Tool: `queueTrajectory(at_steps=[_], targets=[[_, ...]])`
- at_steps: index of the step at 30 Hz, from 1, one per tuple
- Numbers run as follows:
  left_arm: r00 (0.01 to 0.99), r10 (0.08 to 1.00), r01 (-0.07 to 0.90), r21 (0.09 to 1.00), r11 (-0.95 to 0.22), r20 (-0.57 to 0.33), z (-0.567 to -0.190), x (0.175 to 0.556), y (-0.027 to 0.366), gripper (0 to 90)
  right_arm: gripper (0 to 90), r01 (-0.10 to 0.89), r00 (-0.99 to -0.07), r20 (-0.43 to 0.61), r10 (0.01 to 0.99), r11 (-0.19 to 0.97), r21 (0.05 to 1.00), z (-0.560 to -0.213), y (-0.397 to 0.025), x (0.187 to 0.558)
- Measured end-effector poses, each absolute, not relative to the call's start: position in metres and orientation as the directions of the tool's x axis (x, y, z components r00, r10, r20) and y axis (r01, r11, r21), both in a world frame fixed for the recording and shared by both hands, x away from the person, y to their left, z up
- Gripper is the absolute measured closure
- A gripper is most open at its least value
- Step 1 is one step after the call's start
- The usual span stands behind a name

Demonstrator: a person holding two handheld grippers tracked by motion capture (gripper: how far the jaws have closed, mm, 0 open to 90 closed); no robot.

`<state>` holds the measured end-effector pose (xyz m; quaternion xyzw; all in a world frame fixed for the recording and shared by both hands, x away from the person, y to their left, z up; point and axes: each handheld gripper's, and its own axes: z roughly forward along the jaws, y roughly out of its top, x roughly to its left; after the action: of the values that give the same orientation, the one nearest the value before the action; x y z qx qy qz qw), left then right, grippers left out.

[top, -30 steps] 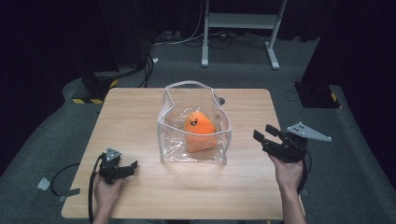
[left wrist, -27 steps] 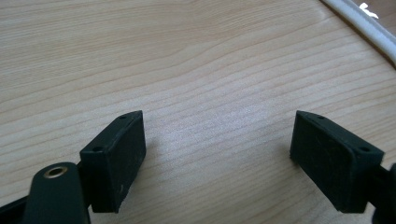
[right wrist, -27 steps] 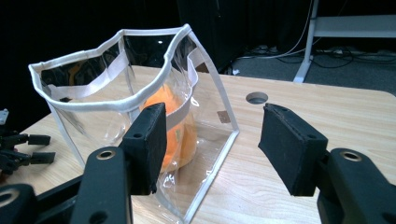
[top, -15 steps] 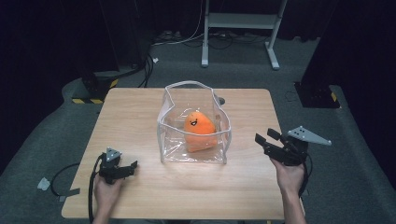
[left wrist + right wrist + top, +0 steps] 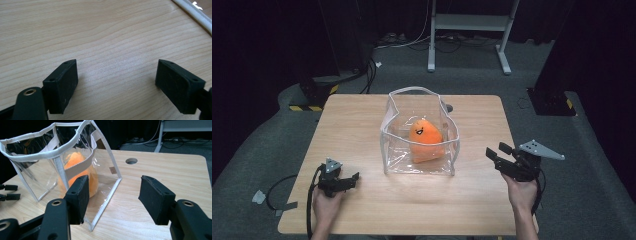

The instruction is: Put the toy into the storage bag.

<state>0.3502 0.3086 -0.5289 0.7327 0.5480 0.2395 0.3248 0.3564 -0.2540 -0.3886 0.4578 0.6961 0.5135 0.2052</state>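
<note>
With both my left gripper and right gripper spread and empty, the clear bag holding the orange plush sits mid-table, at ten o'clock from my right gripper, no readable writing.

Partly hidden: orange plush toy behind bag strap
Right tool view: left jaw covers toy's lower part; clear bag cut at left edge; toy's face marks too small in high view.

The left gripper rests low near the worktop's front-left corner, its jaws wide apart and empty. The right gripper is held above the right edge, jaws also spread, nothing between them.
</note>
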Motion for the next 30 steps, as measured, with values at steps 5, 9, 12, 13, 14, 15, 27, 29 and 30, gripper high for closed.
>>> queueTrajectory(at_steps=[5, 9, 12, 13, 14, 15, 27, 29, 30], targets=[[0.284, 0.959, 0.647, 0.738, -0.188, -0.005, -0.529, 0.35, 0.309, 18.3, 40.9, 0.431, -0.494, 0.184, 0.85, 0.056, 0.901, -0.393, -0.254, 0.356], [0.284, 0.959, 0.648, 0.738, -0.187, -0.007, -0.529, 0.35, 0.309, 18.3, 40.9, 0.435, -0.491, 0.185, 0.851, 0.056, 0.899, -0.395, -0.253, 0.356], [0.285, 0.959, 0.647, 0.738, -0.189, -0.004, -0.529, 0.35, 0.309, 18.4, 40.9, 0.438, -0.491, 0.183, 0.852, 0.06, 0.897, -0.397, -0.252, 0.356], [0.284, 0.959, 0.648, 0.738, -0.188, -0.005, -0.529, 0.35, 0.309, 18.3, 40.9, 0.44, -0.491, 0.185, 0.851, 0.06, 0.896, -0.398, -0.252, 0.356], [0.285, 0.959, 0.648, 0.738, -0.189, -0.005, -0.529, 0.35, 0.309, 18.3, 40.9, 0.44, -0.491, 0.183, 0.851, 0.061, 0.896, -0.399, -0.251, 0.356], [0.284, 0.959, 0.647, 0.738, -0.189, -0.004, -0.529, 0.35, 0.309, 18.3, 40.9, 0.441, -0.49, 0.184, 0.852, 0.061, 0.895, -0.4, -0.251, 0.356], [0.284, 0.959, 0.648, 0.738, -0.187, -0.007, -0.529, 0.35, 0.309, 18.3, 40.9, 0.453, -0.49, 0.174, 0.854, 0.079, 0.888, -0.408, -0.245, 0.359], [0.285, 0.959, 0.648, 0.738, -0.188, -0.005, -0.529, 0.35, 0.309, 18.3, 40.9, 0.456, -0.489, 0.171, 0.855, 0.084, 0.886, -0.41, -0.245, 0.36], [0.285, 0.959, 0.647, 0.739, -0.188, -0.005, -0.529, 0.35, 0.309, 18.3, 40.9, 0.457, -0.488, 0.171, 0.856, 0.084, 0.885, -0.411, -0.244, 0.36]])
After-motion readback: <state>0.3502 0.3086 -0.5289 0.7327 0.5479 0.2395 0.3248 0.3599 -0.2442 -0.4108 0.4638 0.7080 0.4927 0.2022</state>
